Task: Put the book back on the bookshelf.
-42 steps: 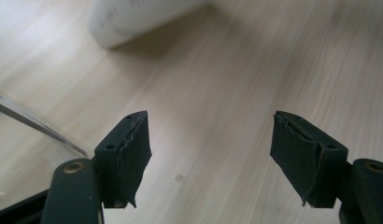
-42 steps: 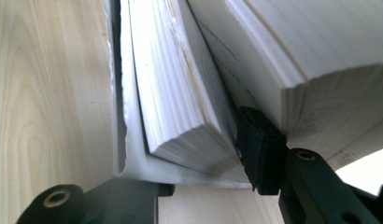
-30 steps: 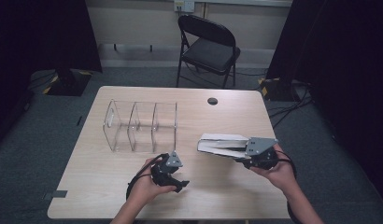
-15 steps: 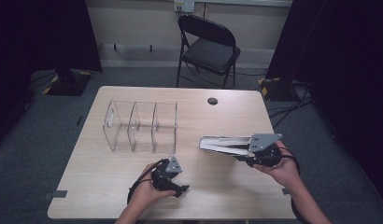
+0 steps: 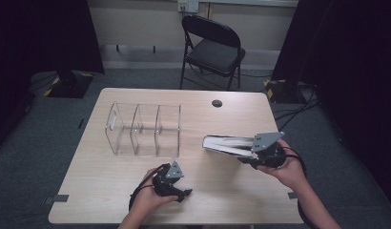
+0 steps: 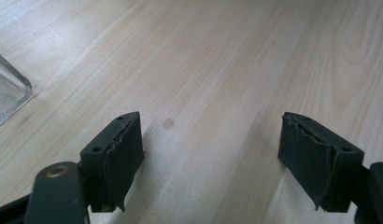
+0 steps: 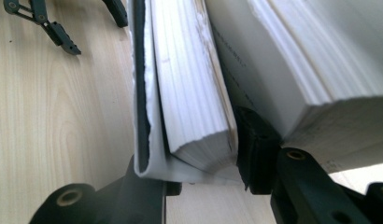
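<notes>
Light wood desk [image 5: 112, 191], seen from above. Left tongs [image 5: 184, 194] low over the near middle of the desk, held in the left hand [image 5: 148, 200]; in the left gripper view, jaws spread wide with bare wood grain between them, nothing gripped, a small dark spot on the wood just ahead of them. Corner of the clear acrylic divider rack [image 6: 7, 95] visible at the left edge of that view; in the high view the same rack [image 5: 143, 129] standing on the left-centre of the desk, three upright compartments, all empty. Right tongs [image 5: 243, 153] at the right side of the desk, in the right hand [image 5: 286, 169], clamped on a thick book [image 5: 227, 144] held roughly level, just above the desk surface, spine end pointing left toward the rack. In the right gripper view: one jaw under the dark cover [image 7: 140, 88], other jaw wedged between page blocks, book [image 7: 194, 93] partly fanned open. Black folding chair [image 5: 212, 47] beyond the far edge. Small dark round grommet [image 5: 216, 103] near the far edge of the desk.
</notes>
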The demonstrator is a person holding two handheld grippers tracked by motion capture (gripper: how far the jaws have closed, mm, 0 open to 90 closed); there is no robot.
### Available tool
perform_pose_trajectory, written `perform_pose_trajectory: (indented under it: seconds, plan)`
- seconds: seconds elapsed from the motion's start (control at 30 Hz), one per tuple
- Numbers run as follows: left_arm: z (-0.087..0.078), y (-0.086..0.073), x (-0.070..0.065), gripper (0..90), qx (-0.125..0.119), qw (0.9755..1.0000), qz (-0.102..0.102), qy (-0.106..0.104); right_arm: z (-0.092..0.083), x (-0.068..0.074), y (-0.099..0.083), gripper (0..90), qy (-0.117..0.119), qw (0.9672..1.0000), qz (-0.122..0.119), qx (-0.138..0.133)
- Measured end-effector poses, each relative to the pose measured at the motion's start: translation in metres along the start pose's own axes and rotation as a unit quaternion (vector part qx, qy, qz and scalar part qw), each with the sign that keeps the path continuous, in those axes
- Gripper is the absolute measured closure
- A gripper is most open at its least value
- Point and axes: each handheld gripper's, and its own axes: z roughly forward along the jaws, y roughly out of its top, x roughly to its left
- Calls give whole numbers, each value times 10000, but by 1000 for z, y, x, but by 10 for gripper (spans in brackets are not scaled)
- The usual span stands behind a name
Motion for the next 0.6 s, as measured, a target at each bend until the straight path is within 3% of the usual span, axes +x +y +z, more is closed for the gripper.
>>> perform_pose_trajectory:
  seconds: [0.37, 0.6]
  plan:
    - [0, 0, 0, 211, 22, 10000, 43, -26, -3, -4, 15, 722, -202, 9982, -360, 446]
    - [0, -1, 0, 212, 18, 10000, 73, -37, -4, -7, 17, 737, -119, 9976, -522, 447]
